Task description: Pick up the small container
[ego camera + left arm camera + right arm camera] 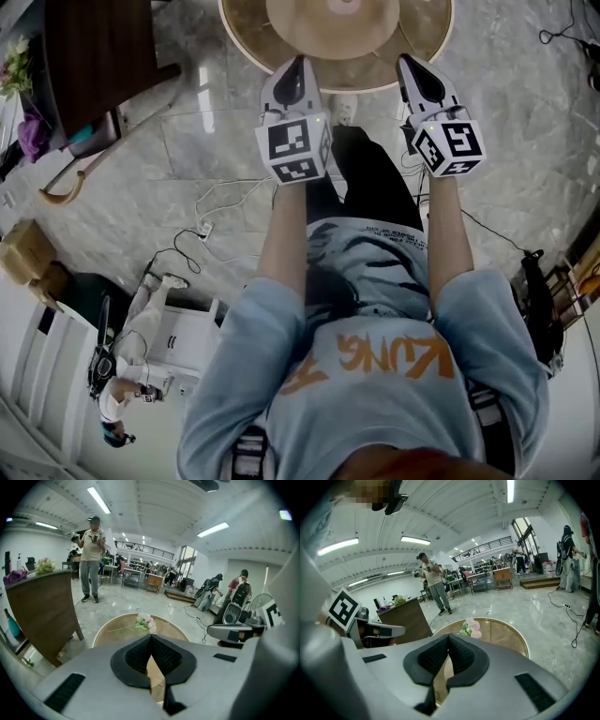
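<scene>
A: Where's the small container?
B: Can't pick it out in any view; only a bunch of flowers [144, 622] shows, at the centre of the round table [246, 37]; what holds them is too small to tell.
A: Grippers?
B: Left gripper [298, 62] and right gripper [407, 62] are side by side, well apart; in the head view both tips lie over the table's near edge; both point fwd and down at the tabletop.
A: Jaws?
B: Together on both; left pads [161, 656] meet at the tips w/ nothing btwn them; right pads [459, 656] likewise.
A: Around it?
B: Marble floor [506, 103] w/ loose cables [220, 202]; a wooden counter [42, 606] stands off the table's left edge; a person [91, 555] stands on the floor beyond the counter, hands up at chest.
</scene>
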Demonstrator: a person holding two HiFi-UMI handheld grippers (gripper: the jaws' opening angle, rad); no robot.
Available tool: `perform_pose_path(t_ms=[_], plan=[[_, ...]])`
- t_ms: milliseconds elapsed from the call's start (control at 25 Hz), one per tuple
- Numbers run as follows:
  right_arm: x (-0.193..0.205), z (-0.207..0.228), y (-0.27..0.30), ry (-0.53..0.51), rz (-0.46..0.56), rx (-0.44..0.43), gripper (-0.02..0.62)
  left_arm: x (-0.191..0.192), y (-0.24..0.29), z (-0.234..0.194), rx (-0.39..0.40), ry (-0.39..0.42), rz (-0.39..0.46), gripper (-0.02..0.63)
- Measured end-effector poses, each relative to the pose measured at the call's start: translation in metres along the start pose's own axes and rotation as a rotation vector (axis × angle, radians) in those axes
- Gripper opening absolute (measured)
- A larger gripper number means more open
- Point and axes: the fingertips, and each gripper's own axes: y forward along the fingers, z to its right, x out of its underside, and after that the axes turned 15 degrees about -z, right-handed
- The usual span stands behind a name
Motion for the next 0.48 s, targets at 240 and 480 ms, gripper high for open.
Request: perform_pose_path(t_ms=[240,480], plan=[[0.055,-0.015,0.061,-0.016,-0.099,-0.073,0.011,0.031,0.052,-0.012,0.044,0.059,-0.039,0.023],[0.095,-0.009,0.099,-0.006,-0.142,-0.096,0.011,0.059,0.097,-0.012,0.087,0.092,-0.066,0.023]])
